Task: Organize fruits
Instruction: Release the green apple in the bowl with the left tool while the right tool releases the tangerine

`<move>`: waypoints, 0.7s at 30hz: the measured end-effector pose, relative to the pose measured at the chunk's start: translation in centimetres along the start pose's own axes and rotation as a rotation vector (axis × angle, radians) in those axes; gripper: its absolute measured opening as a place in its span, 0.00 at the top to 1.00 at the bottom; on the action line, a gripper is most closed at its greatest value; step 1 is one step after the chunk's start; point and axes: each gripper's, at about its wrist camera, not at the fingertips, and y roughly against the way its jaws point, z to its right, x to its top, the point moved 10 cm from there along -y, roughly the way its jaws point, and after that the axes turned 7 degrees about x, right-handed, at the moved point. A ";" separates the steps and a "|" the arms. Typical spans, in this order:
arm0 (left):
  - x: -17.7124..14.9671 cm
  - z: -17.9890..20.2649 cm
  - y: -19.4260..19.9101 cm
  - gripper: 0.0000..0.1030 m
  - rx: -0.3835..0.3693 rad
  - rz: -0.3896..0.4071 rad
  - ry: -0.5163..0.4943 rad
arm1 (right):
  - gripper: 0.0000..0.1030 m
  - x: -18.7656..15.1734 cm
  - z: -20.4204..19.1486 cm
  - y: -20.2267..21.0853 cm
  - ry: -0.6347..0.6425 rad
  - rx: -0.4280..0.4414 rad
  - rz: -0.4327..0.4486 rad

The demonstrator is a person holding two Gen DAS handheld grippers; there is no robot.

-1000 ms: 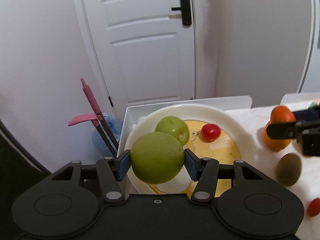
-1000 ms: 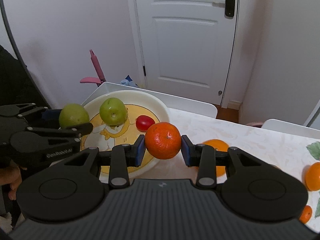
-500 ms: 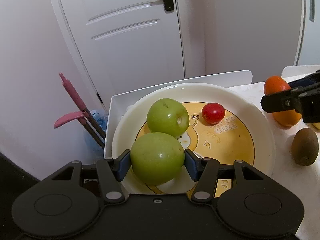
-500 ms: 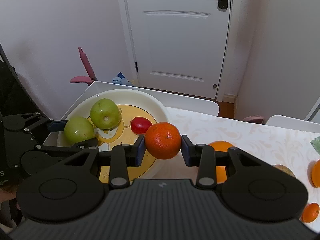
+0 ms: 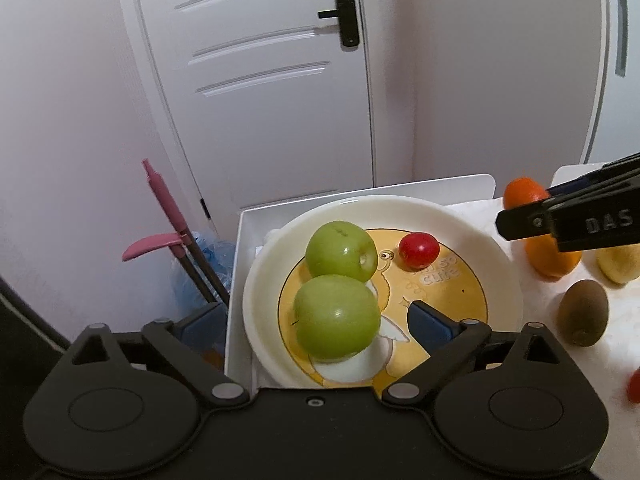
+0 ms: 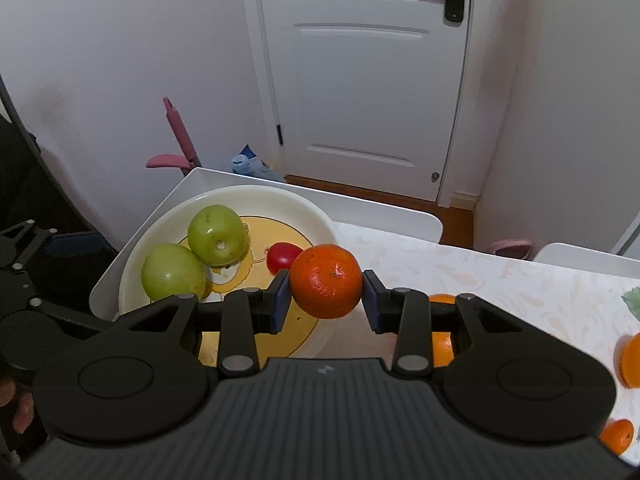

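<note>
Worktop [image 6: 472, 276]: pale, faint floral pattern. Directly on it: white tray [image 6: 376, 210] at the far left corner; kiwi [image 5: 583, 313] right of the tray; orange [image 5: 554, 259] behind the kiwi; yellowish fruit [image 5: 618, 266], part hidden, beside that orange. Right edge: two more oranges [image 6: 631, 362] [image 6: 618, 436], cut off by frame.

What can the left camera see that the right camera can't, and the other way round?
Only the left view shows the kiwi and the open left gripper spread around the near apple. Only the right view shows the right gripper shut on the mandarin from head on, and a green leaf. Both show the plate, both apples, the far apple, the tomato and the door.
</note>
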 end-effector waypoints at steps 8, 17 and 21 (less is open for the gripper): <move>-1.4 -0.3 2.0 0.01 0.027 -0.036 0.055 | 0.49 -0.4 -1.0 -2.1 0.085 0.065 -0.037; -2.8 -0.2 2.4 0.01 0.040 -0.060 0.101 | 0.49 -1.8 -2.1 -4.8 0.174 0.125 -0.070; -3.2 -0.3 2.4 0.01 0.047 -0.067 0.108 | 0.48 -2.0 -2.4 -5.3 0.189 0.140 -0.078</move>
